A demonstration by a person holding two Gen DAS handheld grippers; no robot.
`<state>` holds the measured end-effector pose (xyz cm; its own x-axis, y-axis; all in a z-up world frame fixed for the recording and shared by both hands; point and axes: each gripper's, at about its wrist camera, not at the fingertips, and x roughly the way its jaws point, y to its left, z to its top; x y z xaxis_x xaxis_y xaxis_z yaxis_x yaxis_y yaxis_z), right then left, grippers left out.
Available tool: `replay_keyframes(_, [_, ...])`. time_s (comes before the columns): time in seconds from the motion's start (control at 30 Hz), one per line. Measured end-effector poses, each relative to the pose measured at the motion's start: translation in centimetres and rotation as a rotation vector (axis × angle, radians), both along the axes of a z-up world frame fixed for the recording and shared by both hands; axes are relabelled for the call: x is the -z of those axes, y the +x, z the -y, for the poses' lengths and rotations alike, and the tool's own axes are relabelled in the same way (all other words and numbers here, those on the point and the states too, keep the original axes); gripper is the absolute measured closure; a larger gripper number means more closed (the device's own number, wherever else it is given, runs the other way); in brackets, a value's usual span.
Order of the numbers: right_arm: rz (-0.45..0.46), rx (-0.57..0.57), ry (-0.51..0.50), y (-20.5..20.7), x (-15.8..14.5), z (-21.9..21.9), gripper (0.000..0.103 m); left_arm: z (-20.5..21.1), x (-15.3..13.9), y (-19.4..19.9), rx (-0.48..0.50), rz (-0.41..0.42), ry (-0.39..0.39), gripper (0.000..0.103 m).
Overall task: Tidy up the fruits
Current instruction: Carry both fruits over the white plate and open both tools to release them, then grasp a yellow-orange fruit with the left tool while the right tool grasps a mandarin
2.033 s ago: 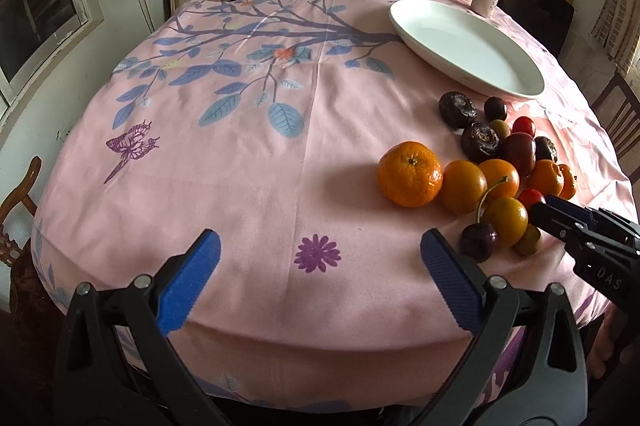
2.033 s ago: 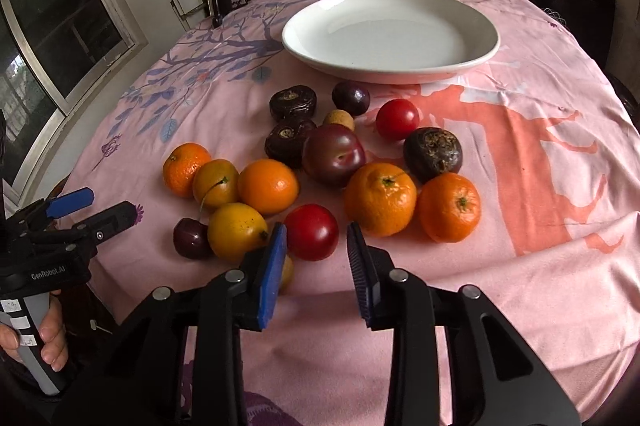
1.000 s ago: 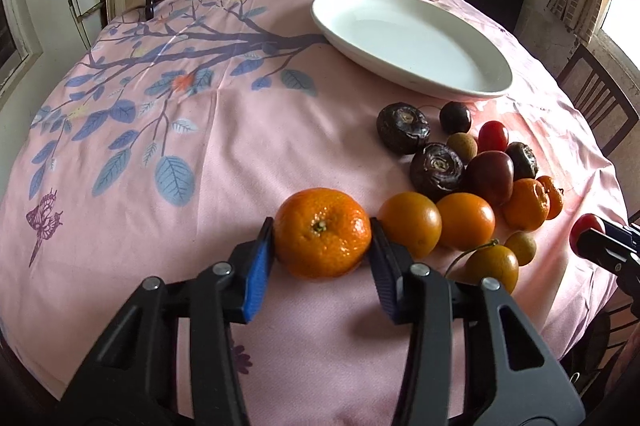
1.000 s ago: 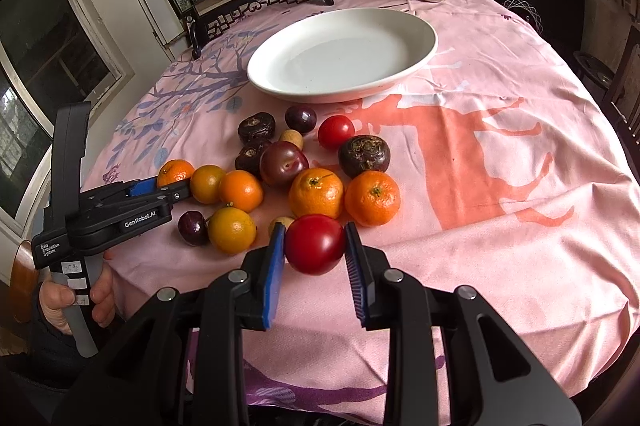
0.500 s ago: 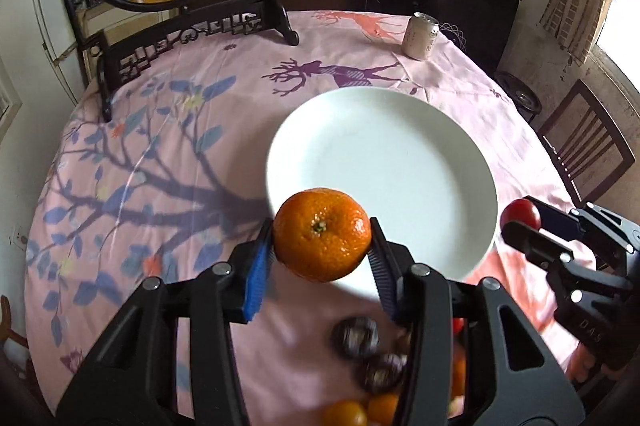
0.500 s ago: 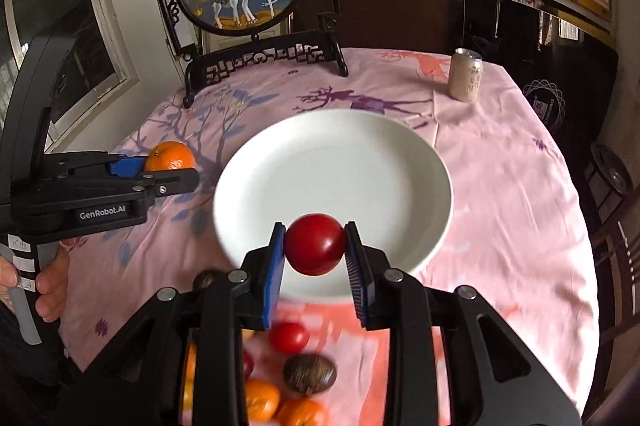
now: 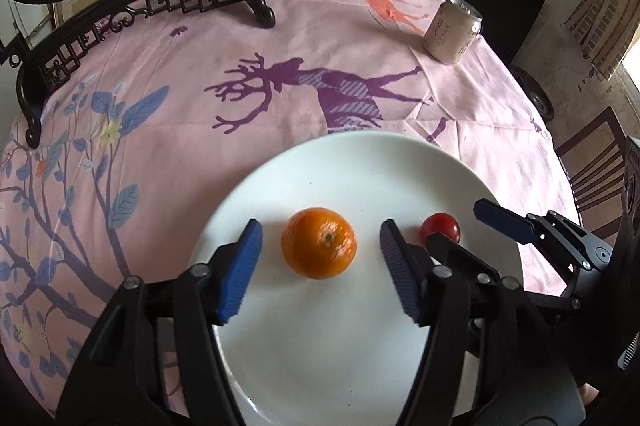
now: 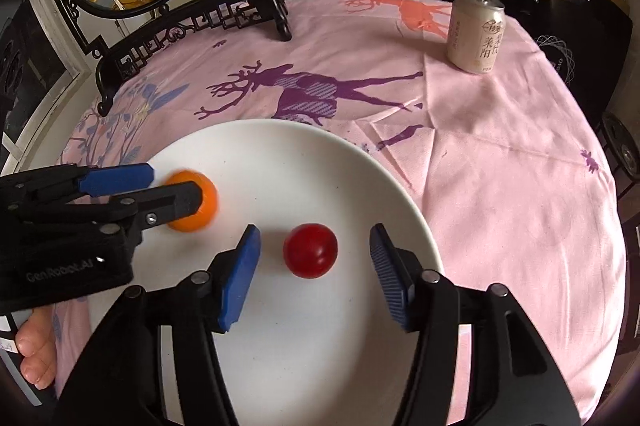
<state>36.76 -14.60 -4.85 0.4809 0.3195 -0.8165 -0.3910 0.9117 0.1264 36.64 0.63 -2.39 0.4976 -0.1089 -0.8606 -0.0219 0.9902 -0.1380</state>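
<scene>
Left fingers (image 7: 320, 266): standing spread wide, gripping nothing, the round orange tangerine (image 7: 318, 243) lying free between them.
Right fingers (image 8: 314, 272): likewise parted, the small glossy red fruit (image 8: 310, 250) sitting loose on the wide white ceramic plate (image 8: 280, 154).
Doing it well: both grippers should be backing straight off, so neither fruit rolls.
Change: half a second ago both fruits were being clamped above the plate; now they are resting on it.
Table (image 8: 500, 166): pink cloth, pale drink can (image 8: 476, 32) well apart.
</scene>
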Motion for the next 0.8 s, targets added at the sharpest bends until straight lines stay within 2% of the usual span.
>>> replay_keyframes(0.1, [0.03,-0.001,-0.021,-2.4,-2.1,0.7,0.046,-1.0,-2.9,-3.5,0.008,0.065,-0.019,0.034])
replay_keyframes(0.23, [0.086,-0.008,-0.063,-10.0,-4.4,1.9,0.041,-1.5,-5.1,-11.7,0.01,0.158,0.04,0.014])
replay_keyframes(0.33, [0.088,-0.01,-0.018,-16.6,-3.8,2.8,0.04,-1.3,-4.0,-18.5,0.014,0.199,0.094,0.014])
replay_keyframes(0.47, [0.052,0.023,0.049,-22.5,-1.7,3.9,0.04,-2.0,-0.9,-25.1,-0.019,0.19,0.086,0.014])
replay_keyframes(0.57, [0.052,0.074,0.047,-25.0,-1.1,4.8,0.04,-2.9,0.7,-28.1,-0.048,0.164,0.064,0.014])
replay_keyframes(0.63, [0.071,0.098,0.016,-26.4,-1.0,5.2,0.04,-3.2,1.3,-29.7,-0.052,0.162,0.095,0.014])
replay_keyframes(0.7, [0.071,0.101,-0.014,-27.3,-0.7,5.1,0.04,-3.6,1.6,-31.0,-0.069,0.162,0.117,0.014])
replay_keyframes(0.8, [0.045,0.086,-0.029,-28.1,0.5,4.8,0.04,-4.0,2.0,-32.1,-0.072,0.153,0.1,0.014])
